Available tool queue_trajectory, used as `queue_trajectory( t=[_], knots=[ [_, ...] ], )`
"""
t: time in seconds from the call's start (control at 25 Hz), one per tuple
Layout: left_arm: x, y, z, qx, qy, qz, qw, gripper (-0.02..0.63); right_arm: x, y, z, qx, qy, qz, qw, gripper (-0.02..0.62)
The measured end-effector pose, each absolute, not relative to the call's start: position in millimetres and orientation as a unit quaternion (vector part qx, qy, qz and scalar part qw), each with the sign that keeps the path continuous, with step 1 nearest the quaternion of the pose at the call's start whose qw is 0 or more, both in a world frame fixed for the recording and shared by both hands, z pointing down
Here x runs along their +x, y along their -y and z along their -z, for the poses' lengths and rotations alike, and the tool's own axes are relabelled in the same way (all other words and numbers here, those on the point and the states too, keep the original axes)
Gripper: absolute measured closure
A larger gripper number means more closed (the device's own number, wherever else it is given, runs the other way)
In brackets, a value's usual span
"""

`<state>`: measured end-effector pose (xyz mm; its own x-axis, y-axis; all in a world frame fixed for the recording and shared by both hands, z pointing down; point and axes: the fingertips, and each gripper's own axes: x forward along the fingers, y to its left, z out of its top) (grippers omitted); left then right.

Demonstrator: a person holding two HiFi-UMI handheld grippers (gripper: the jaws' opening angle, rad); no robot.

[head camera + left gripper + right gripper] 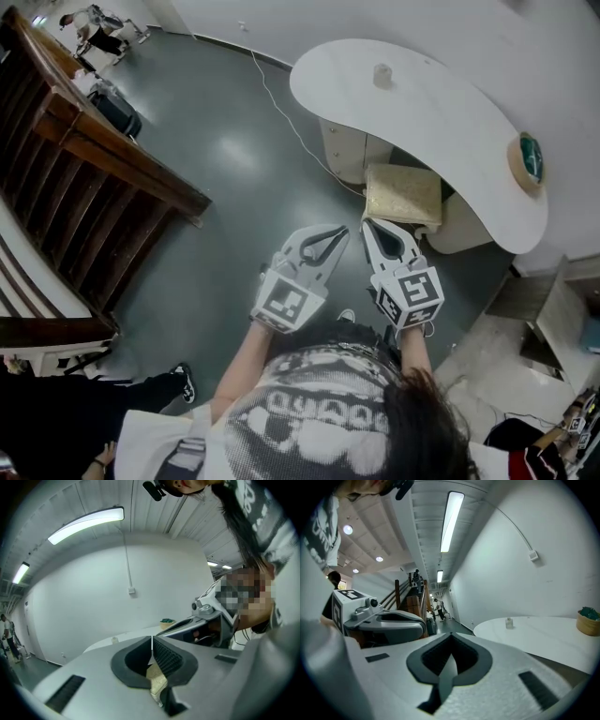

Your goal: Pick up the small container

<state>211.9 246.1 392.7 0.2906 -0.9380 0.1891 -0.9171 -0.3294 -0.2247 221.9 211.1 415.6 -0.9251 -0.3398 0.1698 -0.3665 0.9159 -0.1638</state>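
The person holds both grippers out in front, side by side over the gray floor (225, 169). The left gripper (343, 230) is closed up tight, its two dark pads pressed together with nothing in them. The right gripper (367, 224) is squeezed closed too, and it is empty as well. Their tips point toward each other and nearly meet.

Just past the tips is a tan stool (403, 194), tucked partly under the edge of a white curved table (450, 112).

The small container (382, 75) stands upright on that table, near its far end. It is well apart from both grippers, ahead of them and past the stool. No gripper touches it. In the left gripper view the small container (115, 640) is a tiny thing off to the left of the pads. In the right gripper view it (509, 623) is up and to the right.

A bowl (530, 159) with something green in it sits at the other end of the table, far from the container.
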Motion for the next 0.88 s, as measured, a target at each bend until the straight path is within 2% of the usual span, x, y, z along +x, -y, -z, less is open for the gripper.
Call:
queue_trajectory(
  t=[0.32, 0.88],
  knots=[
    [148.9, -202.8, -394.4, -0.819, -0.555, 0.136, 0.039, 0.595, 156.6, -170.7, -417.8, 0.203, 0.971, -0.099, 0.076, 0.6],
    [-6.2, -123.1, -384.6, -0.852, -0.504, 0.136, 0.044, 0.595, 4.0, -89.9, -423.9, 0.256, 0.957, -0.106, 0.086, 0.6]
  ],
)
